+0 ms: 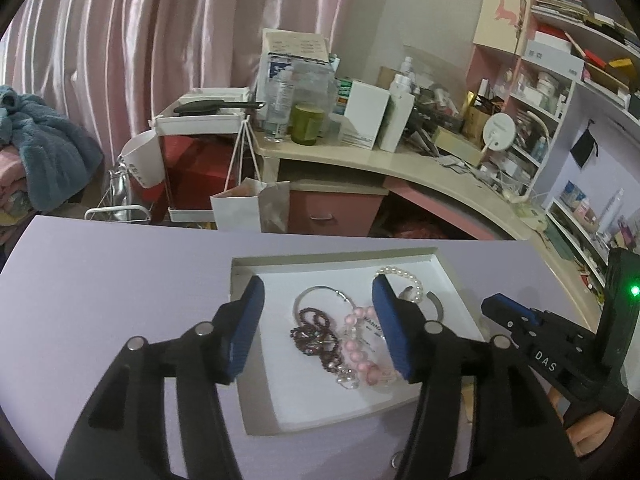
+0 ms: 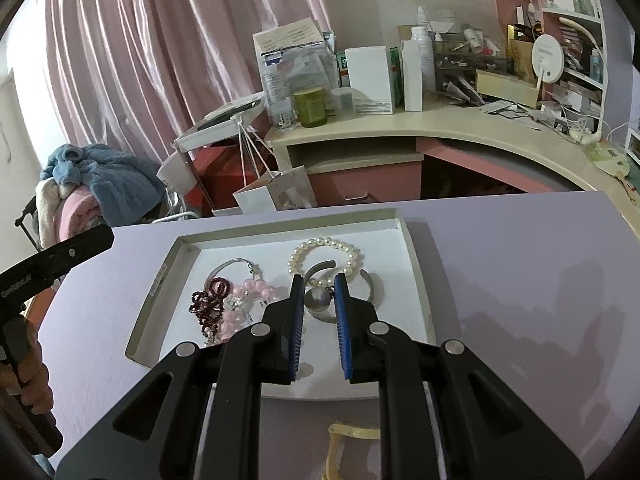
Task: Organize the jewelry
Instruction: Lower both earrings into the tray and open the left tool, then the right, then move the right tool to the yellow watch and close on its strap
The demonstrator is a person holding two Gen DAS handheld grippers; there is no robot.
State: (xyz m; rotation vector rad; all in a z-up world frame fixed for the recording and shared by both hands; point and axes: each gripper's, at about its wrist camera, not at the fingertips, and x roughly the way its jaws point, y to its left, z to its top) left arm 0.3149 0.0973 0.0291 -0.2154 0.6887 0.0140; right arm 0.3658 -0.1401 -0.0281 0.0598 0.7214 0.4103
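The left gripper has its fingers apart, nothing between the pads, above the dark red bead bracelet and pink bead bracelet lying in the white tray on the bench. A good pick would straddle 1 strand only. The right gripper has its fingers nearly together; whether they pinch the round silver pendant between them cannot be told. Both point steeply downward.
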